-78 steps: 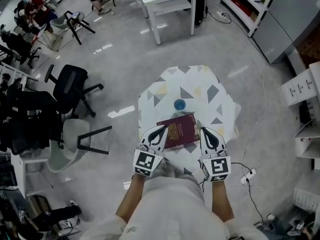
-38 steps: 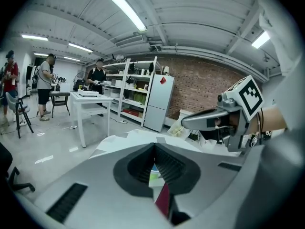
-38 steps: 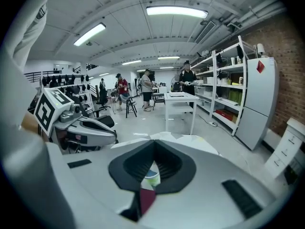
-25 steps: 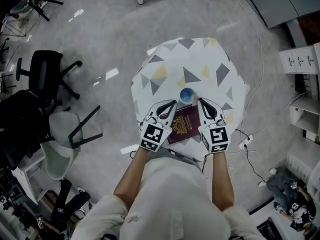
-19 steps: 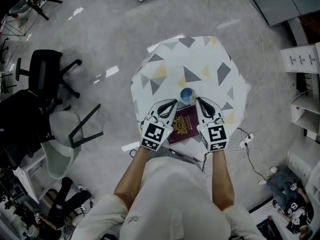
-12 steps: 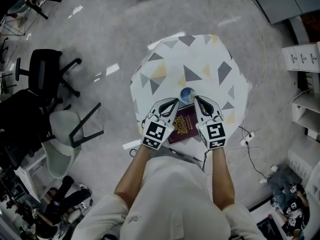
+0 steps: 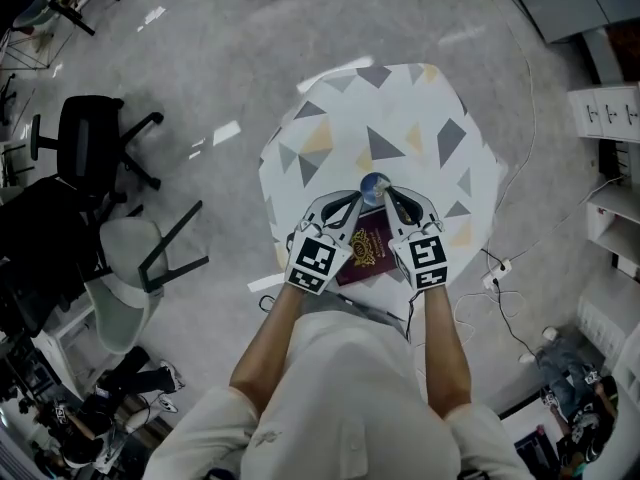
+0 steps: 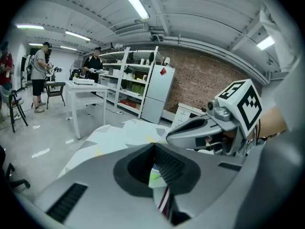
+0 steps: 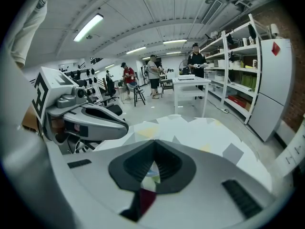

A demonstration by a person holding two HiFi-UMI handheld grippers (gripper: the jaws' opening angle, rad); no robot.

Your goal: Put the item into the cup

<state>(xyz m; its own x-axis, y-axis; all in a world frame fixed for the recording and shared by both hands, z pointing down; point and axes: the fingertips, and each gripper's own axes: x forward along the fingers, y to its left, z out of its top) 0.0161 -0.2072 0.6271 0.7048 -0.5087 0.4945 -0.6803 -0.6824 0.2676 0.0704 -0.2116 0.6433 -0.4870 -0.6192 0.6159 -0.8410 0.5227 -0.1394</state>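
The left gripper (image 8: 153, 146) is held with its jaws brought together at the tips, and nothing is clamped between them; only a strip of patterned cloth and a sliver of dark red cover are seen through the gap behind the tips. The right gripper (image 9: 155, 145) is likewise closed and empty, with the same dark red showing below its pads. In the head view both grippers are pointed inward over a dark red booklet (image 7: 366, 253), which is laid flat on the table (image 7: 420, 118) near its front edge and is partly covered by them. A small blue cup (image 7: 376, 187) is stood upright just past the booklet's far edge, close between the two sets of tips; whether it is touched by either one cannot be made out from above. The table is draped in a white cloth printed with grey and yellow triangles. A black office chair (image 7: 85, 148) is placed well apart on the floor to the left, and a white desk (image 8: 86, 87) is seen further off
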